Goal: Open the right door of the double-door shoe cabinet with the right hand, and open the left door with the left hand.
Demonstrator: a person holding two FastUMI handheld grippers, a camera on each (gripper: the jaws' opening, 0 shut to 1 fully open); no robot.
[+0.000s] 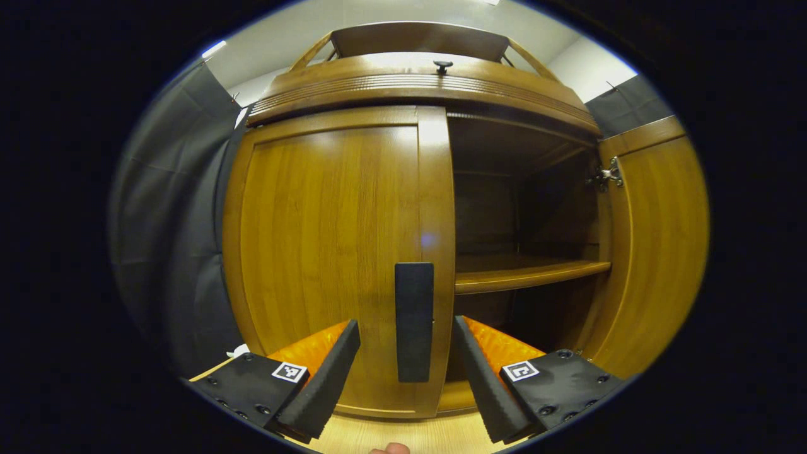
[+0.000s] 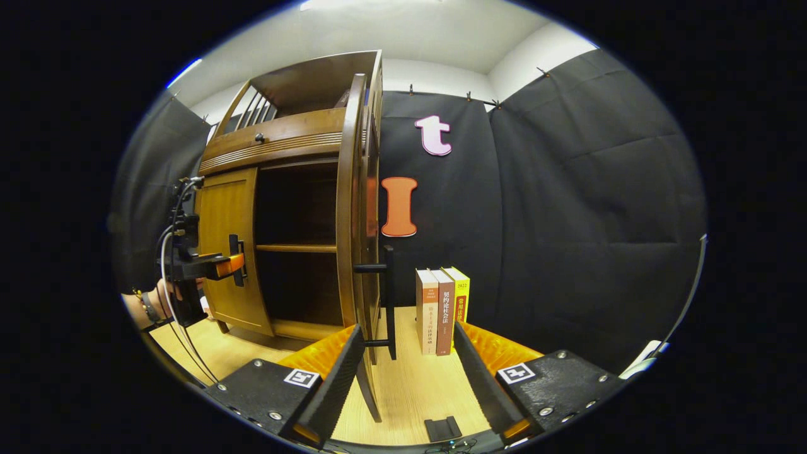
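Both grippers are seen with fingers spread wide and nothing held between them. At the bottom of the left gripper view, the left gripper [image 1: 406,372] is aimed at the handle [image 1: 414,321] of the left door [image 1: 328,252], which is shut; the handle stands upright in the gap between the fingers, slightly beyond their tips, and is not pinched. Past it, the right door [image 1: 656,252] is swung fully open on its hinge [image 1: 606,174], so that a shelf [image 1: 523,272] and the dark inside of the cabinet [image 1: 416,79] are exposed. A small knob [image 1: 442,64] is seen on the cabinet's top. In the right gripper view, the right gripper [image 2: 406,372] is held just short of the open right door [image 2: 353,208], which is seen edge-on with its handle [image 2: 386,296] beyond the fingertips, apart from them. A small dark object [image 2: 441,429] lies on the table [image 2: 416,384] between the fingers. Farther back, three books [image 2: 441,309] are stood upright on the table beside the door. Far to the left, the left gripper [image 2: 233,261], held by a hand [image 2: 167,296], is placed at the left door's handle, whether touching cannot be told.
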